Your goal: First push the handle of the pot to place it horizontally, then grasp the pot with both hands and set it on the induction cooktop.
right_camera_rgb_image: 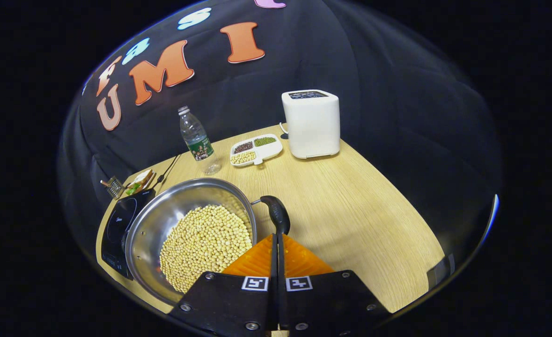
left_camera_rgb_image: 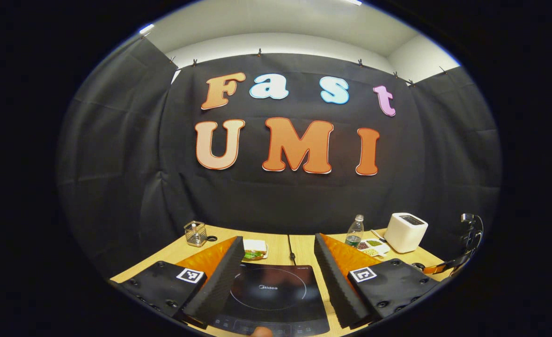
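Pushing the handle [right_camera_rgb_image: 276, 213] round is the step in hand, by my reading. In the right gripper view the right gripper [right_camera_rgb_image: 276, 243] has its two orange fingers pressed together with nothing between them, and their joined tip sits against the near end of the black handle, though whether it truly touches is hard to tell from this angle. The handle points toward the camera off the right side of the pot [right_camera_rgb_image: 191, 234], a steel pan with a bed of soybeans [right_camera_rgb_image: 205, 245] in it, standing near the front edge of the worktop [right_camera_rgb_image: 350, 210] just right of the induction cooktop [right_camera_rgb_image: 119, 229], its rim seeming to overlap the cooktop's edge.

In the left gripper view the left gripper [left_camera_rgb_image: 278, 276] hangs over the cooktop with its fingers spread wide and empty, the glass plate showing between them.

The next move, I judge, calls for a sideways sweep of the closed fingers to swing the handle parallel to the front edge; after that both grippers would need to take hold on opposite sides for the lift.

Pale wood worktop, black cloth behind. Toward the back edge stand a white toaster [right_camera_rgb_image: 311, 124], a divided dish of beans [right_camera_rgb_image: 256, 150] and a water bottle [right_camera_rgb_image: 198, 140]; near the back left corner lie a sandwich [right_camera_rgb_image: 140, 181] and a small wire basket [right_camera_rgb_image: 113, 186].
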Action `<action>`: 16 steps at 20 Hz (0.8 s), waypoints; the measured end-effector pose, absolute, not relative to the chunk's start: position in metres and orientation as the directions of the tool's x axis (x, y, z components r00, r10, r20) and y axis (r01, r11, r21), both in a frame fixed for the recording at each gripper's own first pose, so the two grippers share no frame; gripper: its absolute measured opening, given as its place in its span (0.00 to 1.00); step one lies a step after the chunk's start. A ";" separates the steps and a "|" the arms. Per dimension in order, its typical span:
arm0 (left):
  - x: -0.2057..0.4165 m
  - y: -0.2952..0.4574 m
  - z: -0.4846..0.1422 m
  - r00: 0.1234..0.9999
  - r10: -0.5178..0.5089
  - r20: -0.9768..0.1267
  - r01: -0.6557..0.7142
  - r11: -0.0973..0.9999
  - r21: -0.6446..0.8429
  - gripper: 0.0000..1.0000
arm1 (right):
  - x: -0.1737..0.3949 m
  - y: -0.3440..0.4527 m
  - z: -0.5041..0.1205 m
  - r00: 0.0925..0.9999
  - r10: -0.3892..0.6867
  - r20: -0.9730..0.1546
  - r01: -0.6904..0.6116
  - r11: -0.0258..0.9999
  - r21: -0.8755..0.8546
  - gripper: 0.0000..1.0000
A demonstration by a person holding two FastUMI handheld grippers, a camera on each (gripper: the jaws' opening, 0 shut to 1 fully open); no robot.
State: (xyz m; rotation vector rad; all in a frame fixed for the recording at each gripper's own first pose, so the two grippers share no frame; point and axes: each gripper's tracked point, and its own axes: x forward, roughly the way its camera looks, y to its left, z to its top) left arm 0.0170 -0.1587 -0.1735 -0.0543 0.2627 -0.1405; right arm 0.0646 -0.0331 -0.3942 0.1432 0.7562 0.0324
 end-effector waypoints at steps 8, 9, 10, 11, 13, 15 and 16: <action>0.000 -0.234 -0.252 0.896 -0.234 -0.378 0.195 0.971 -0.139 0.96 | 0.075 -0.042 -0.370 0.808 0.052 -0.587 0.003 0.996 0.092 0.16; -0.001 -0.239 -0.261 0.888 -0.239 -0.392 0.199 0.970 -0.138 0.98 | 0.076 -0.041 -0.369 0.816 0.049 -0.576 -0.008 0.997 0.073 0.31; -0.004 -0.246 -0.272 0.880 -0.243 -0.408 0.203 0.969 -0.139 0.98 | 0.077 -0.039 -0.370 0.820 0.051 -0.570 -0.021 0.998 0.058 0.36; -0.006 -0.252 -0.281 0.870 -0.249 -0.425 0.208 0.968 -0.142 0.98 | 0.078 -0.036 -0.371 0.821 0.056 -0.568 -0.035 0.998 0.048 0.56; -0.009 -0.263 -0.301 0.852 -0.264 -0.453 0.217 0.964 -0.154 0.98 | 0.080 -0.030 -0.374 0.820 0.065 -0.569 -0.056 0.998 0.035 0.81; -0.013 -0.276 -0.322 0.828 -0.279 -0.487 0.228 0.960 -0.164 0.98 | 0.083 -0.025 -0.376 0.819 0.073 -0.569 -0.070 0.997 0.028 0.91; -0.015 -0.280 -0.333 0.813 -0.285 -0.508 0.231 0.958 -0.167 0.98 | 0.085 -0.023 -0.379 0.816 0.078 -0.573 -0.074 0.997 0.030 0.92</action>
